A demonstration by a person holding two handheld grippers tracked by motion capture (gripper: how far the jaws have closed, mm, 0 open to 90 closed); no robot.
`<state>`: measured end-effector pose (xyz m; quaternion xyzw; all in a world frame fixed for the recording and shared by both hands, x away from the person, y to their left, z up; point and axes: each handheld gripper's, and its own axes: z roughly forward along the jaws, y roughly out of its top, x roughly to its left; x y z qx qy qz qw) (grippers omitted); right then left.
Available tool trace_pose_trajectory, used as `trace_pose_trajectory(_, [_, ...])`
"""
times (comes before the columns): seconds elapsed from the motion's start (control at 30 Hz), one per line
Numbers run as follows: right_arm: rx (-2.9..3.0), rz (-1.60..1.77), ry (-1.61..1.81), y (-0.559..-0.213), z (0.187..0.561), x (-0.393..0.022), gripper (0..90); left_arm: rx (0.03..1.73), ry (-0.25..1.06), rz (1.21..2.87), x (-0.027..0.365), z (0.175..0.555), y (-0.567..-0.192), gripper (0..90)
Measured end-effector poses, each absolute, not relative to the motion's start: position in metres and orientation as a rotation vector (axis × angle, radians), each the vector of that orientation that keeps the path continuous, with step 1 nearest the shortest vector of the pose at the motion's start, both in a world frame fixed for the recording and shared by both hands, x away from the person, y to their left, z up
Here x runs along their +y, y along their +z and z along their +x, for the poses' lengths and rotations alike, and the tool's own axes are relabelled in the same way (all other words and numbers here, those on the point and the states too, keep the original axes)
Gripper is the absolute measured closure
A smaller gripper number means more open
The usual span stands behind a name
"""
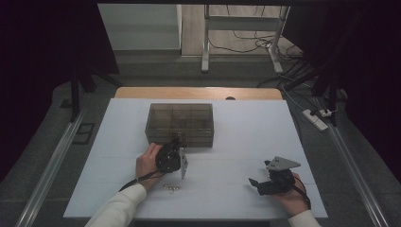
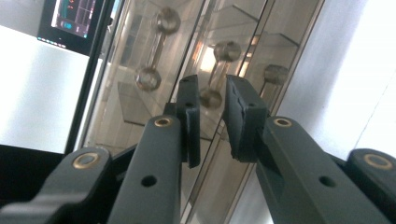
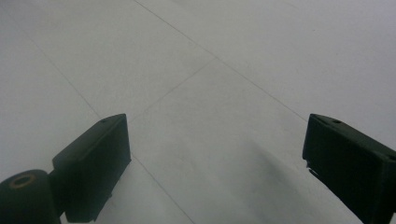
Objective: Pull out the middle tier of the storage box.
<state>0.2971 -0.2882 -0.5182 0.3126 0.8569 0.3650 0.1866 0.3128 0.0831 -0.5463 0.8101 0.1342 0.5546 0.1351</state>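
A smoky see-through box (image 1: 179,122) with several compartments stands mid-table, lid down. My left gripper (image 1: 179,141), rolled on its side in a hand, has its tips against the box's front wall. In the left gripper view the left gripper (image 2: 212,88) has its jaws a narrow gap apart, and the box's front seam (image 2: 243,126) runs between them; round metal fittings (image 2: 148,77) glint behind the wall. I cannot tell whether the jaws pinch anything. My right gripper (image 1: 254,184) rests low on the table at the right, and the right gripper (image 3: 217,125) stands wide open over bare white surface.
A few small shiny metal pieces (image 1: 171,187) lie on the white table (image 1: 246,142) just in front of the left hand. A wooden edge (image 1: 198,92) borders the far side. Cables and a power strip (image 1: 316,118) lie on the floor beyond.
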Motion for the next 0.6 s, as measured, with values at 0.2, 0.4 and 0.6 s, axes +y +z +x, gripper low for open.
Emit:
trace_pose_trajectory(0.2, [2.409,0.884,1.036,-0.5176,0.2968,-0.2891,7.5,0.363,1.644,2.352,0.0826,0.3123,-0.5480,76.4])
trace_pose_trajectory(0.4, [2.413,0.879,1.032,-0.5178,0.2969,-0.2889,7.5,0.372,1.641,2.355,0.0830,0.3122,-0.5477,76.5])
trace_pose_trajectory(0.6, [2.415,0.876,1.024,-0.5178,0.2967,-0.2887,7.5,0.377,1.644,2.356,0.0827,0.3122,-0.5478,76.9])
